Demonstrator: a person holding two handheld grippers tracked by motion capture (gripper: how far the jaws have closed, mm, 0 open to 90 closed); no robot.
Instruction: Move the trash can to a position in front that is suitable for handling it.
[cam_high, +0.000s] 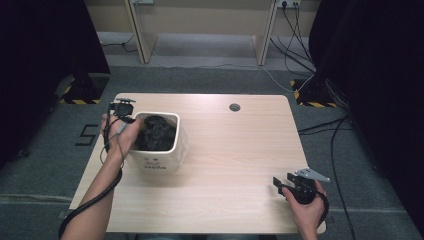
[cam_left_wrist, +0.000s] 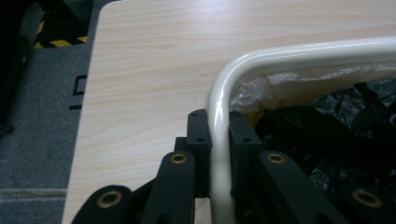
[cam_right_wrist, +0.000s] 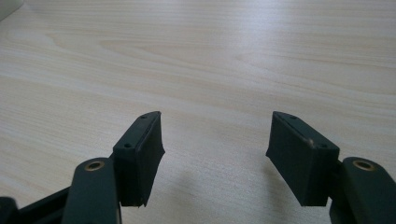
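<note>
Left gripper (cam_left_wrist: 218, 140) clamping glossy cream bin (cam_high: 159, 162) rim, crinkled black plastic (cam_high: 156, 132) inside, right gripper (cam_right_wrist: 215, 154) wide open

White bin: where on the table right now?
In the high view the white bin stands on the table's left side, holding a black bag, with the left tongs clamped on its left rim.

Black tools (cam_right_wrist: 215, 154), brass-ringed screw holes; grey three-cornered plate (cam_high: 312, 174); black cables (cam_high: 90, 202); bare forearms.

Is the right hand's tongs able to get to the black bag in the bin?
Probably yes: the right tongs are open, bare table lies between, and the bin is open-topped with the bag exposed.
</note>
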